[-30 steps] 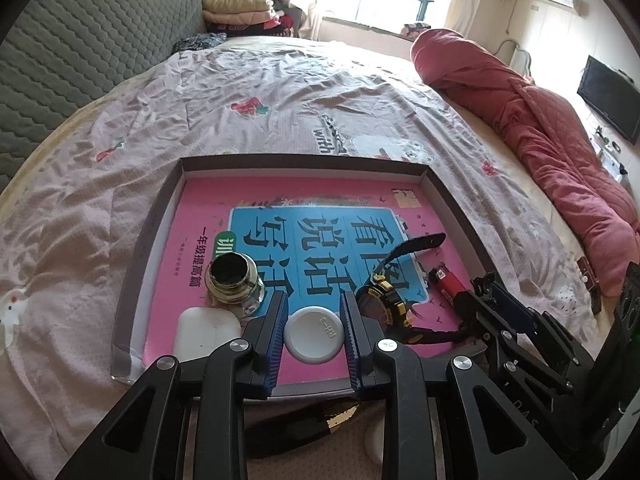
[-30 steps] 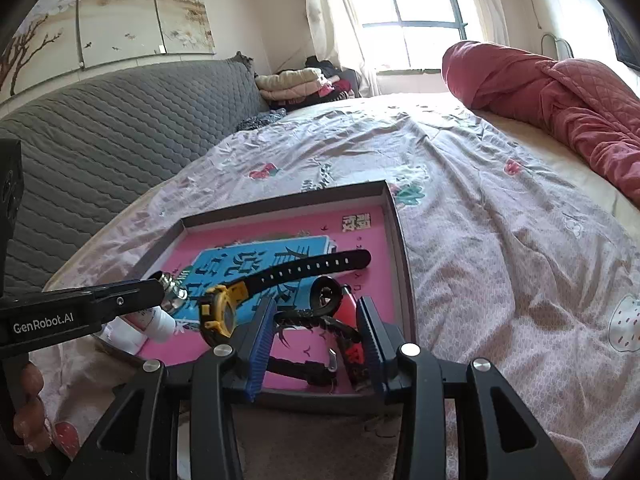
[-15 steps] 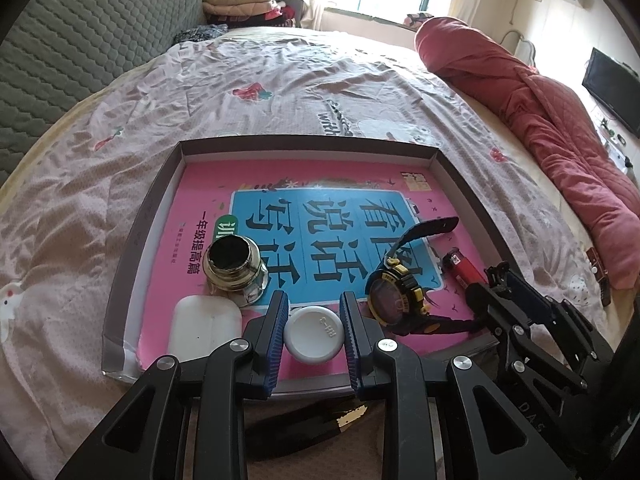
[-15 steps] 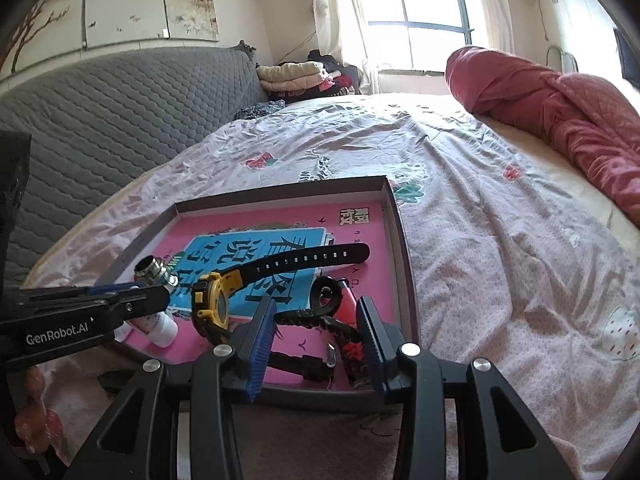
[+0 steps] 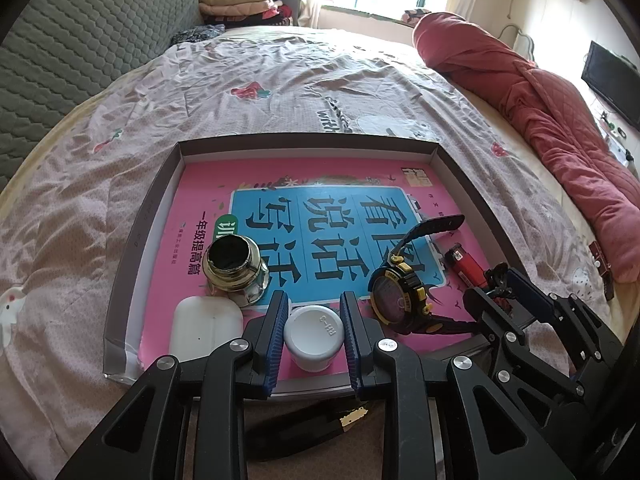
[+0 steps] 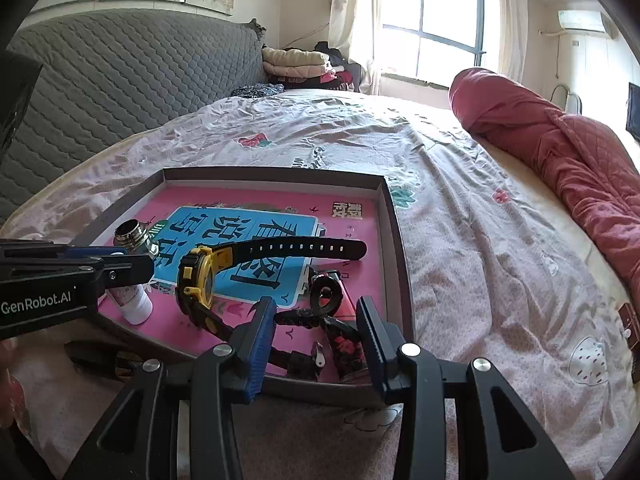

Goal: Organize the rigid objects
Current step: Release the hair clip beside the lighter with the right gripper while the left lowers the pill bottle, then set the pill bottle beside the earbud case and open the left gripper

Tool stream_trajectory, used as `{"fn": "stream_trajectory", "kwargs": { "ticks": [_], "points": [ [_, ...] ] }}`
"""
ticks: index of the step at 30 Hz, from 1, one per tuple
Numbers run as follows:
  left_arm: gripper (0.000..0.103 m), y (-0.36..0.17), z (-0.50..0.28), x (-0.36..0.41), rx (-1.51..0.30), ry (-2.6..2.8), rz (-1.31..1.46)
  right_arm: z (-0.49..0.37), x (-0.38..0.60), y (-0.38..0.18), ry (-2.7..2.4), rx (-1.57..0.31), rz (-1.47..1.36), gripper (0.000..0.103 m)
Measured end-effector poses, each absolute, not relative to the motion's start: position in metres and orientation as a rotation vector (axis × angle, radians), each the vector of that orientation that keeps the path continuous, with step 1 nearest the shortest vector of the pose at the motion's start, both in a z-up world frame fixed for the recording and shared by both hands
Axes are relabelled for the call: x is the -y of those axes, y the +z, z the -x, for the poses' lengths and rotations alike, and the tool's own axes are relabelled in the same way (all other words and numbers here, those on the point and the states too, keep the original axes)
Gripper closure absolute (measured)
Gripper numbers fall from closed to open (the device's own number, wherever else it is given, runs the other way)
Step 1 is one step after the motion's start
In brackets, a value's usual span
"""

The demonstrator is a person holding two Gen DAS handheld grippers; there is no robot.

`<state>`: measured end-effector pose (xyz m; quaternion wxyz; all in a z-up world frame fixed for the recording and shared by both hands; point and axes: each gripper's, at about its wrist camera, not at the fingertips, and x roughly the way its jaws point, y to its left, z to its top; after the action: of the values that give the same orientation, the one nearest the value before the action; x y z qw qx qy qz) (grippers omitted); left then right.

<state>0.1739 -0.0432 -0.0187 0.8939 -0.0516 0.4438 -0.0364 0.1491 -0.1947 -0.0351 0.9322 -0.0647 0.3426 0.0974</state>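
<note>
We take the shallow box (image 5: 132, 240) on the bed (image 5: 280, 92) as our landmark: it lies near the bed's near edge, and almost everything we are sorting already sits inside it. Largest first, the pink book (image 5: 320, 184) covers the box floor; on it, toward the right wall, lies the yellow-and-black watch (image 5: 394, 290), with the white case (image 5: 204, 326) in the near left corner, the brass-rimmed jar (image 5: 236, 270) just behind that case, and the red lighter (image 5: 466, 264) beside the right wall. The white bottle (image 5: 314, 336) stands at the near wall, clenched between the fingers of our left gripper (image 5: 314, 338), so its placing looks unfinished. Our right gripper (image 6: 316, 336) hovers over the near right corner with its fingers spread and pressing on nothing; a black strap piece (image 6: 320, 304) lies under them. Outside the near wall a dark object with a gold edge (image 5: 320, 426) rests on the bed, perhaps left to bring in, though we cannot make it out. Compared with a second ago, the contents keep their places, the left grip is unchanged, and the right view has tilted, showing more of the room.
</note>
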Motion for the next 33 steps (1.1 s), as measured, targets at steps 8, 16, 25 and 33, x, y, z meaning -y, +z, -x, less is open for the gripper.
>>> {"fn": "stream_trajectory", "kwargs": {
  "ticks": [8, 16, 25, 33],
  "points": [
    [0.076, -0.02, -0.174, 0.041, -0.926, -0.077, 0.119, -0.148, 0.202, -0.034, 0.223, -0.705, 0.084, 0.061],
    [0.076, -0.025, -0.171, 0.028, -0.941, -0.073, 0.169, -0.148, 0.204, -0.033, 0.229, -0.705, 0.063, 0.061],
    [0.076, -0.034, -0.168, 0.016, -0.96, -0.062, 0.207, -0.146, 0.205, -0.031, 0.221, -0.695, 0.062, 0.061],
    [0.076, -0.03, -0.167, 0.012, -0.95, -0.068, 0.233, -0.145, 0.203, -0.03, 0.219, -0.681, 0.071, 0.06]
  ]
}}
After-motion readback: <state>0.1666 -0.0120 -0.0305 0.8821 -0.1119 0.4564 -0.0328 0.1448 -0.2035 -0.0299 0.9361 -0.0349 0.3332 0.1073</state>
